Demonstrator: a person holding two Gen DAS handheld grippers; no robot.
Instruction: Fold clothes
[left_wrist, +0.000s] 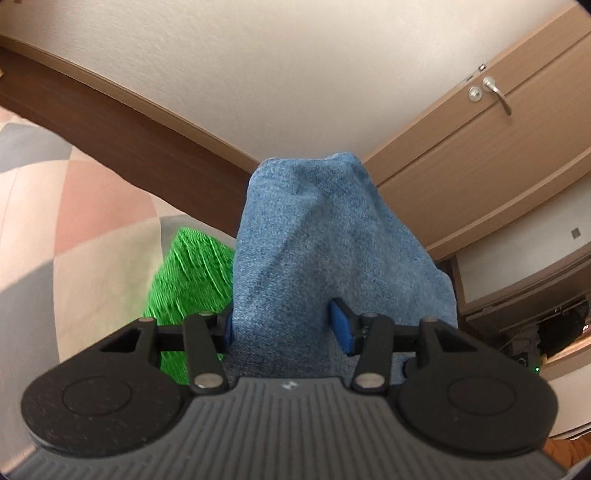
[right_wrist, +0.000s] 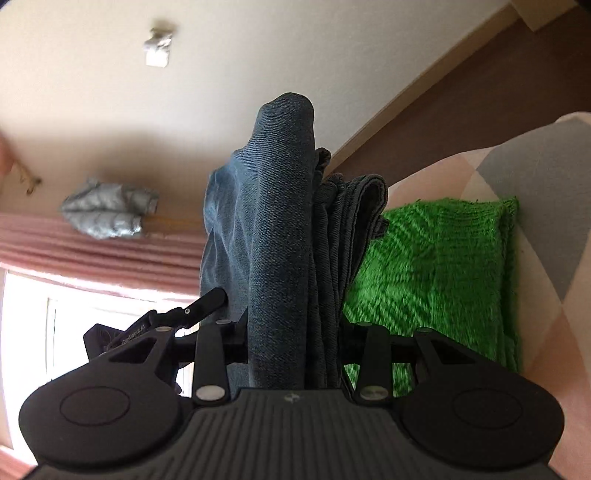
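Note:
A pair of blue denim jeans (left_wrist: 325, 240) rises up out of my left gripper (left_wrist: 284, 325), which is shut on it; the cloth fills the gap between the blue pads (left_wrist: 341, 326). In the right wrist view the jeans (right_wrist: 280, 229) are bunched in several folded layers, and my right gripper (right_wrist: 291, 332) is shut on that bundle, which hides its fingertips. A black finger of the other gripper (right_wrist: 207, 301) shows at the denim's left edge. A green knitted garment (left_wrist: 192, 280) (right_wrist: 436, 273) lies folded on the bed behind the jeans.
The bed has a quilt (left_wrist: 74, 221) with pink, grey and cream patches and a dark brown headboard (left_wrist: 92, 107). A wooden door with a metal handle (left_wrist: 496, 94) is at the right. A pink curtain (right_wrist: 92, 240), a bright window (right_wrist: 29, 325) and a hanging grey padded jacket (right_wrist: 107, 212) are at the left.

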